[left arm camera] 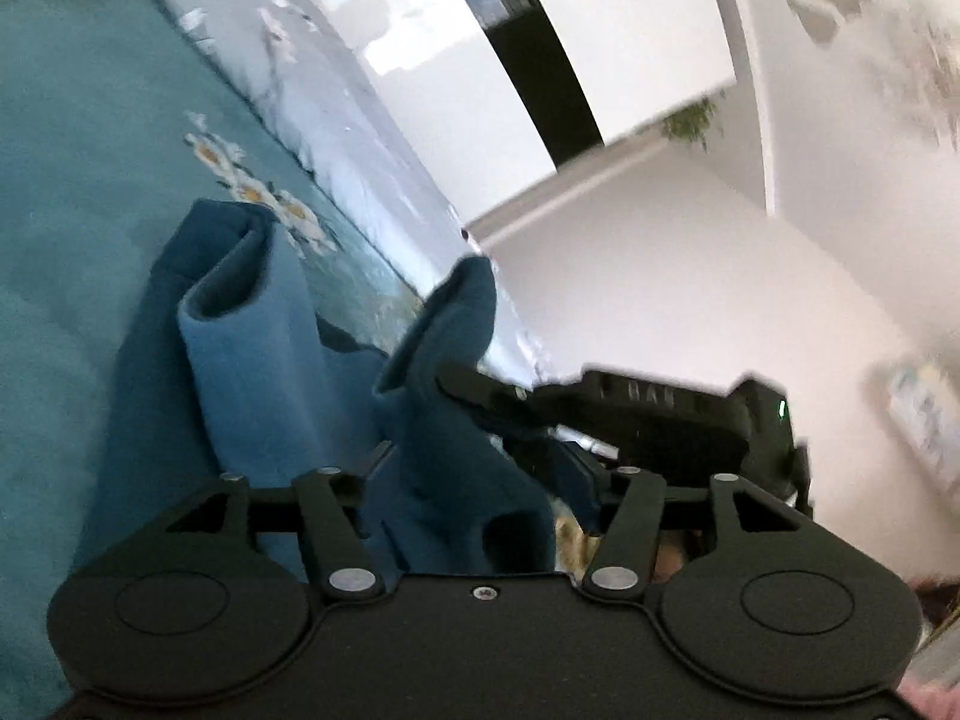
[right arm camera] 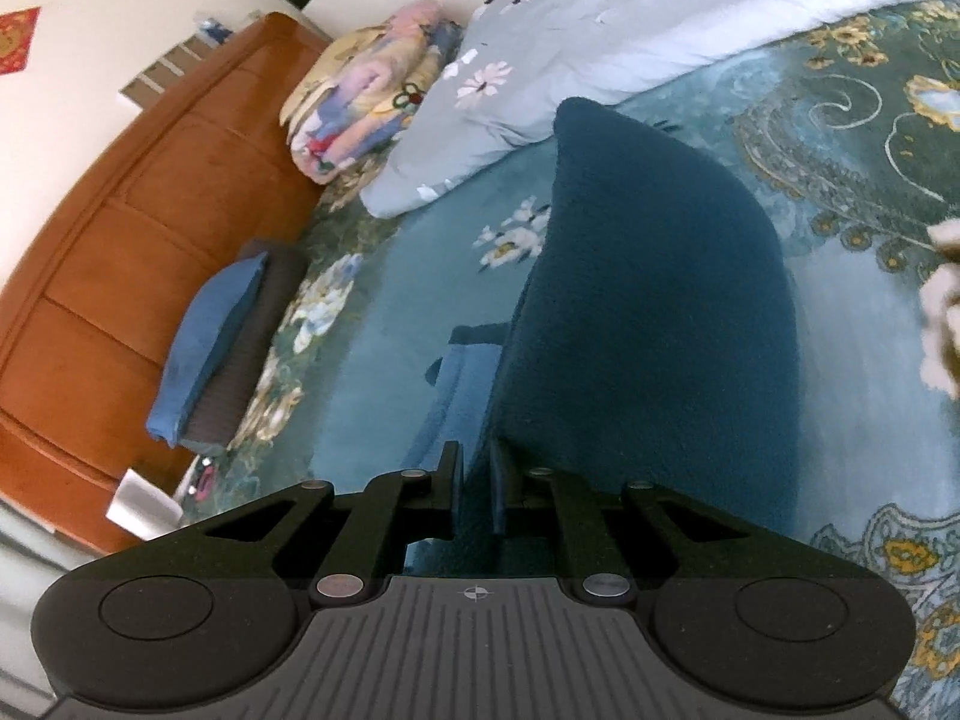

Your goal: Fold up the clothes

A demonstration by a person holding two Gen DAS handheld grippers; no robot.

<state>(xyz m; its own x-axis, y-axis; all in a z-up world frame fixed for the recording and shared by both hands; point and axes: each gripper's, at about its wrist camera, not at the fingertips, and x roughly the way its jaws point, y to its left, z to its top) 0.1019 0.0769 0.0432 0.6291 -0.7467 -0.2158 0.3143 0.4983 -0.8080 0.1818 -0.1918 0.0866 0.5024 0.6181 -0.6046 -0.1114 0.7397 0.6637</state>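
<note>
A dark teal fleece garment (left arm camera: 252,360) with a lighter blue inside hangs above the bed; in the right wrist view it (right arm camera: 648,312) drapes forward from the fingers. My left gripper (left arm camera: 474,468) has cloth bunched between its fingers, which stand fairly wide apart. My right gripper (right arm camera: 474,492) is shut on an edge of the garment. The right gripper's black body (left arm camera: 654,414) shows just past the left one, its finger on the same cloth.
The bed has a teal floral cover (right arm camera: 840,138). A pale grey quilt (right arm camera: 600,42) and a folded colourful blanket (right arm camera: 366,96) lie at the back. A folded blue cloth (right arm camera: 204,324) lies by the wooden headboard (right arm camera: 120,228). White walls (left arm camera: 690,270) stand beyond.
</note>
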